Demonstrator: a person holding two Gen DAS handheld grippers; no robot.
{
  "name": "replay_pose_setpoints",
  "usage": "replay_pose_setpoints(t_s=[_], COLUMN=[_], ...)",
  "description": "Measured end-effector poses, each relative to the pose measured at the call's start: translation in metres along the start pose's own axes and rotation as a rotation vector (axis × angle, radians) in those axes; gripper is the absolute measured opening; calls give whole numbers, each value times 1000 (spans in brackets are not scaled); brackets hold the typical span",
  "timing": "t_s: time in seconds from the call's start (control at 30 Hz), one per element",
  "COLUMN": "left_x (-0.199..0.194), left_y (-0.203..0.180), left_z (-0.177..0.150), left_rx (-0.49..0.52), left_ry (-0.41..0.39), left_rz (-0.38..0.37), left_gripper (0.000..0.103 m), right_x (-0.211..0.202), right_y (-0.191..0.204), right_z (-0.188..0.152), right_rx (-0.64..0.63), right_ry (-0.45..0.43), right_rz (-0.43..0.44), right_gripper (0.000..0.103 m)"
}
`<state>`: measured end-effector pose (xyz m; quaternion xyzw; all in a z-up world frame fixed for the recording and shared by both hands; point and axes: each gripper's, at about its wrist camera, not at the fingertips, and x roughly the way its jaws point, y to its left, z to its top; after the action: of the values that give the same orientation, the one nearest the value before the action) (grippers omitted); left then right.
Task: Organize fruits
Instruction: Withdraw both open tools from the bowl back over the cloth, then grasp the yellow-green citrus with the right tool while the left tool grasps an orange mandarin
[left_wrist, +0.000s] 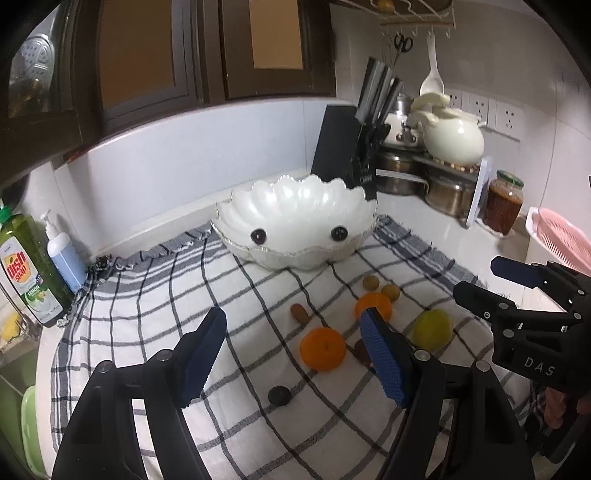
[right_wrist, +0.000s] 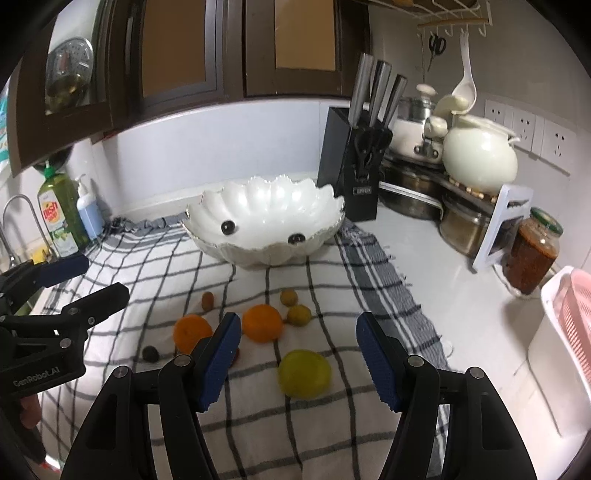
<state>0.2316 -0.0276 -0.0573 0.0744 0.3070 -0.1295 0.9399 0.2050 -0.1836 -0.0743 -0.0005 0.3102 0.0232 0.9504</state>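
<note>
My right hand-held gripper (right_wrist: 297, 347), jaws spread and empty, faces the yellow-green fruit (right_wrist: 304, 373) lying on the checked cloth (right_wrist: 258, 435) directly between them, nearer than my equally spread left hand-held gripper (left_wrist: 293, 343); shell bowl (right_wrist: 266, 210) beyond.

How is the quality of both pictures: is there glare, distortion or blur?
Left wrist view: strong fisheye bending, black corners; glare on the bowl washes out its inside; fruits stay sharp. Right wrist view: same bending, cabinets curve; bright sheen on the bowl and pot; the lime is clear, with a soft shadow on the cloth.
</note>
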Motion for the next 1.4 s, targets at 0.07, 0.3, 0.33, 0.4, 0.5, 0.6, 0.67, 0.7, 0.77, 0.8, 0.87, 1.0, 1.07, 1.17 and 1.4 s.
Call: replay_pose_setpoints(t_s=[0.07,0.3,0.33,0.4,0.5,0.6,0.67,0.7,0.77,0.8,0.87,1.0,1.07,1.17,1.4], left_x=[6,27,31,37,49,58,65,68,75,78,82,90,94,100,110], left_y=[-1,-6,-7,-8,-11,-13,-15,-15,-16,-17,-17,-19,-19,-18,-17], left_z=[-4,-18,-21,-24,-29,-31,-33,-35,-36,-36,-36,-35,-35,-35,-36], left_rx=[3,11,13,18,21,17,15,13,7,5,3,10,10,-2,-22], left_ry=[16,67,72,85,108,128,140,148,163,169,178,190,197,210,240], left_rz=[-5,-27,-31,-30,-37,-45,-51,-52,-55,-58,-66,-74,-77,-83,-105], left_gripper=[72,68,68,67,65,65,64,62,62,62,61,60,60,58,50], right_x=[4,21,24,30,38,46,50,52,56,58,61,67,70,75,84], right_y=[0,-2,-3,-4,-4,-6,-8,-8,-9,-9,-10,-10,-9,-7,-8], right_z=[-4,-17,-19,-23,-29,-34,-36,-37,-38,-38,-38,-38,-38,-39,-40], right_rx=[2,-9,-4,3,7,18,21,23,23,25,29,34,35,27,24], right_ry=[13,56,65,83,106,134,150,154,164,167,172,181,187,198,215], right_rz=[2,-19,-18,-16,-14,-1,8,11,15,19,21,25,30,34,25], right_gripper=[66,66,66,66,66,66,66,66,65,65,65,64,63,61,51])
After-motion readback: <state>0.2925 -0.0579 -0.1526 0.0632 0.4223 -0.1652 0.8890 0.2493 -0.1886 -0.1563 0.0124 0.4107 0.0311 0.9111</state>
